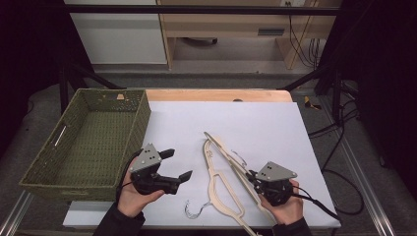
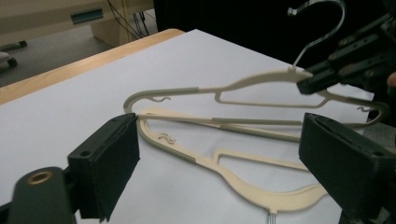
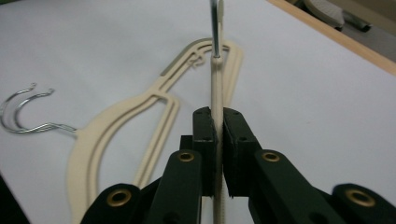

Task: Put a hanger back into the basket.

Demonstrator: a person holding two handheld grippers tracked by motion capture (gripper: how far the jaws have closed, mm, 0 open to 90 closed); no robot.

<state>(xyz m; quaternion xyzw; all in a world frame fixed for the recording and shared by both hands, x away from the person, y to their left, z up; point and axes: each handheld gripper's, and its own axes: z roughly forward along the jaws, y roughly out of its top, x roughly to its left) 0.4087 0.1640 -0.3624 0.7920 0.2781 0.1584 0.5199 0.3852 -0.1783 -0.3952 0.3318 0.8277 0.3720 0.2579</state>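
At the left edge of the table [image 1: 216, 95], a woven green basket [image 1: 130, 129] stands empty, its long side running alongside the white sheet [image 1: 255, 125] that covers most of the tabletop. Just beside the basket's near right corner, the left gripper [image 1: 178, 165] hovers over the sheet with its jaws spread wide and nothing between them; in the left gripper view the pads frame the hangers from a little way off, touching neither.

Toward the near edge of the sheet, right of centre, lie cream plastic hangers. One flat hanger [image 1: 216, 189] rests on the sheet with its wire hook [image 1: 195, 209] pointing to the near edge; the right gripper view suggests a pair of hooks there, so a second hanger may be stacked on it. The lifted hanger [image 1: 231, 160] crosses over it, tilted up on edge.

Near the sheet's near right corner, the right gripper [image 1: 254, 178] has its jaws closed on the lifted hanger's body; in the right gripper view the thin cream bar runs straight between the pressed pads, with its hook [image 3: 215, 28] rising above.

The step in hand looks like picking one hanger off the pile, probably to carry it across to the basket. The next move calls for a firm hold so the thin bar does not pivot, and lifting clear so its end does not snag the hanger below. The free left gripper could steady the far end.
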